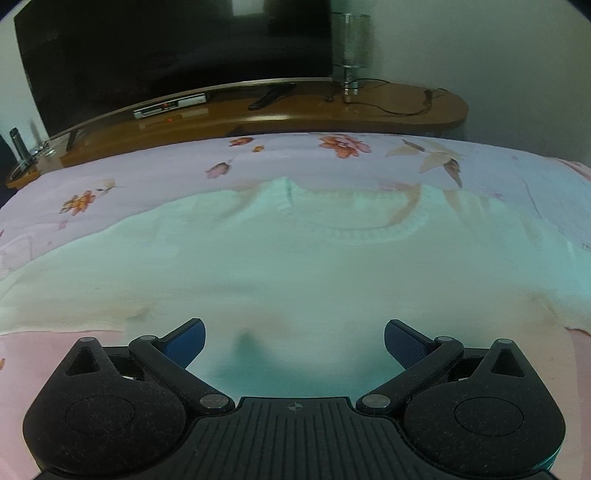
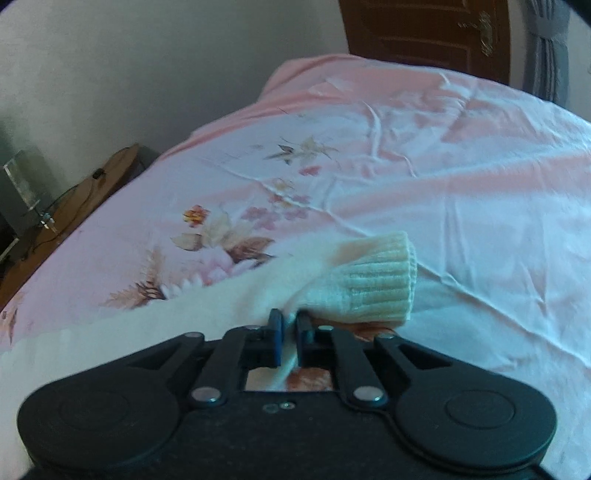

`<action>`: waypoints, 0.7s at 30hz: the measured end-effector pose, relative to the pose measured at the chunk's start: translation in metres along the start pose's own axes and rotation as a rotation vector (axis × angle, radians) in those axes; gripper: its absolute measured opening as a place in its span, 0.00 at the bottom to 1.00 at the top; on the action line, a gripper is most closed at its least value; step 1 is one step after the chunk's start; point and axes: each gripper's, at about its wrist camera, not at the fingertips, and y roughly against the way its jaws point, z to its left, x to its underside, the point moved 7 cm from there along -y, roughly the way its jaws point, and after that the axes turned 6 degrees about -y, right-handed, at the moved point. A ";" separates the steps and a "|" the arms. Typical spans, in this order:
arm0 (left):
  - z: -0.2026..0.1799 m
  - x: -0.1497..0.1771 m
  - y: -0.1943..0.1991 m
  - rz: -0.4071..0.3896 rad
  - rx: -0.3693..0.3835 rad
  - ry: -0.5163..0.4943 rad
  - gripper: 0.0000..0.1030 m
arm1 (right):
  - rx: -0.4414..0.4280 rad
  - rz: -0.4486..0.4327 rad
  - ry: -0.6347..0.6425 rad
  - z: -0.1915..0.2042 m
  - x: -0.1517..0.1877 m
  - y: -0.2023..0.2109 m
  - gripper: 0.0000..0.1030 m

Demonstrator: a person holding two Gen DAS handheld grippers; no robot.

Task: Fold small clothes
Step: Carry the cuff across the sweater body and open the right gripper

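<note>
A pale knit sweater [image 1: 295,258] lies spread flat on the bed [image 1: 147,173], front up, its ribbed collar [image 1: 369,229] on the side away from the left gripper [image 1: 294,341]. Everything here is placed from that sweater.

The left gripper hovers over the sweater's lower body, jaws wide apart with nothing between them; the blue pads [image 1: 400,341] stand clear of the knit (its shadow falls on the fabric just beneath).

The right gripper [image 2: 290,325] is at the sweater's sleeve [image 2: 332,284]. Its jaws are clamped on a fold of the sleeve just short of the ribbed cuff [image 2: 376,284], and a strip of white knit runs down between the two blue pads. The cuff stands up a little beside the jaws, on the far side of them from the sweater's body.

The floral sheet [image 2: 461,221] shows around the sweater on every side, pink and wrinkled beyond the cuff.

Past the collar, beyond the bed's edge, a wooden shelf [image 1: 406,110] carries a dark television [image 1: 166,55], a set-top box [image 1: 170,105], a remote [image 1: 271,96] and a lamp [image 1: 349,48] with a trailing cord. Beyond the cuff, at the far end of the bed, is a brown door [image 2: 424,33] (a grey curtain [image 2: 546,48] hangs beside it).
</note>
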 end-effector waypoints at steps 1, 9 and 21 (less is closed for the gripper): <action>0.005 0.000 0.000 -0.001 -0.001 0.006 1.00 | -0.029 -0.013 0.014 0.010 0.000 0.004 0.08; 0.058 0.003 0.007 -0.004 -0.036 0.087 1.00 | -0.355 -0.034 0.203 0.157 0.029 0.050 0.07; 0.115 0.016 0.002 0.027 0.011 0.227 1.00 | -0.699 0.326 0.625 0.333 0.230 0.082 0.38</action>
